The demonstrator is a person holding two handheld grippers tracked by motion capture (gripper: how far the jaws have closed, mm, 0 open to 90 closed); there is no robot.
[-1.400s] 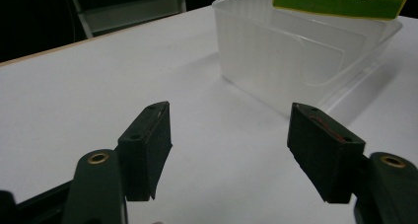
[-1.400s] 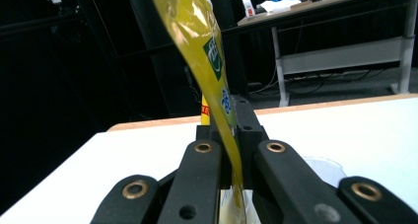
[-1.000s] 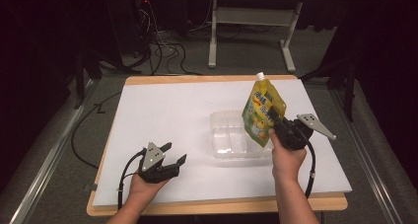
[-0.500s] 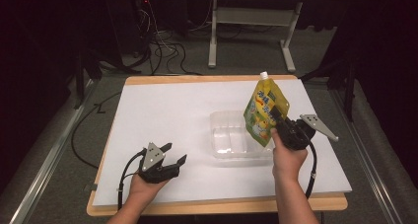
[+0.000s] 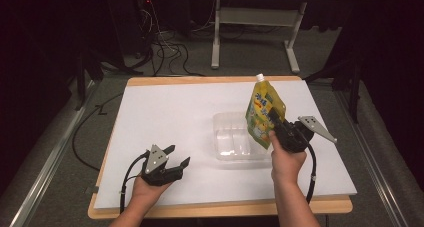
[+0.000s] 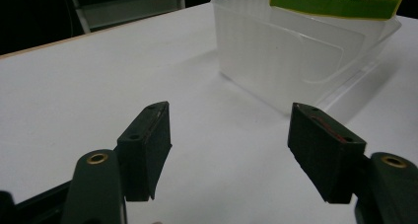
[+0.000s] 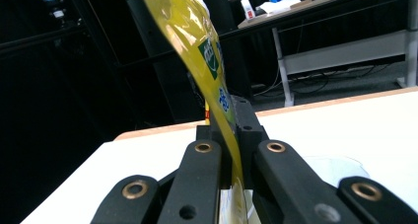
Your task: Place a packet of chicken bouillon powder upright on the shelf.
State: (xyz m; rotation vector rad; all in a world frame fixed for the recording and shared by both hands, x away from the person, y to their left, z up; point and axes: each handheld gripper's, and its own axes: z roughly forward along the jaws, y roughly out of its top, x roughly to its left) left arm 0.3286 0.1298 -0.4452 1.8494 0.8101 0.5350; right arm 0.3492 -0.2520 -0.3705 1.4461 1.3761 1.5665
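- The table (image 5: 165, 112), covered in a white sheet, carries everything here; its wooden edge shows at the near and far sides.
- The clear plastic container (image 5: 232, 142) sits on the sheet right of centre, open-topped. In the left gripper view (image 6: 276, 61) its thin, cloudy walls look light and a bit flexible, likely to skid if nudged.
- The yellow-green spouted pouch (image 5: 262, 114) is held upright in the air, its bottom hanging over the container's right end; whether it touches the rim is hard to say from above.
- It is a soft film pack, glossy and probably slippery, and it bows sideways above the grip in the right gripper view (image 7: 197, 46). If filled, the weight would sit low and slosh. A hold on the flat sealed edge, or near the stiffer white cap, seems safest; squeezing the belly could deform it.
- The right gripper (image 5: 278, 125) is clamped on the pouch's side edge, with the film pinched between both black jaws.
- The left gripper (image 5: 176, 156) rests low on the sheet near the front-left, jaws spread wide and holding nothing, pointed toward the container.
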